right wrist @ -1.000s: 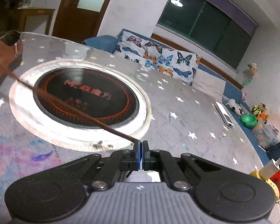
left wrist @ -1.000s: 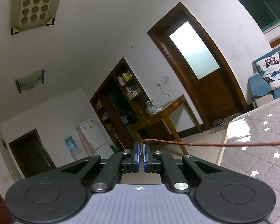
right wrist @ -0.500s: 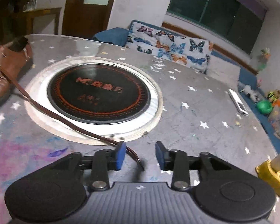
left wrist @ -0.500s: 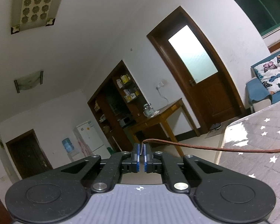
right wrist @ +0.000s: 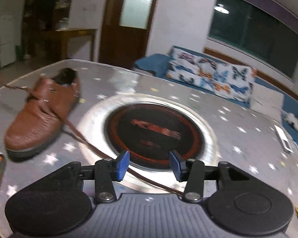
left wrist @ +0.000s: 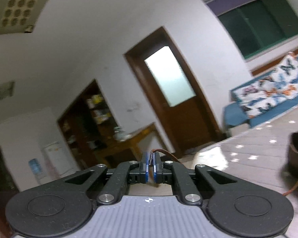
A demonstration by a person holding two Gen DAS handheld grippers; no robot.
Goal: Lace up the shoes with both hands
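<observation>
Limp brown lace (right wrist: 83,138), light and slack, best taken near its tip.
One end is pinched by the left gripper (left wrist: 150,165); the right gripper (right wrist: 149,163) jaws are opening, nothing between them.

Both views are dim indoor scenes with strong fisheye bending and black vignetting at the corners. In the left wrist view the frosted glass door panel (left wrist: 169,76) at centre glows overexposed, and everything behind the sharp foreground is smeared by motion blur. In the right wrist view a round ceiling lamp (right wrist: 221,8) reflects in the dark window at upper right; glare streaks the round silver ring (right wrist: 205,123) at centre, where the blur is heaviest.
</observation>
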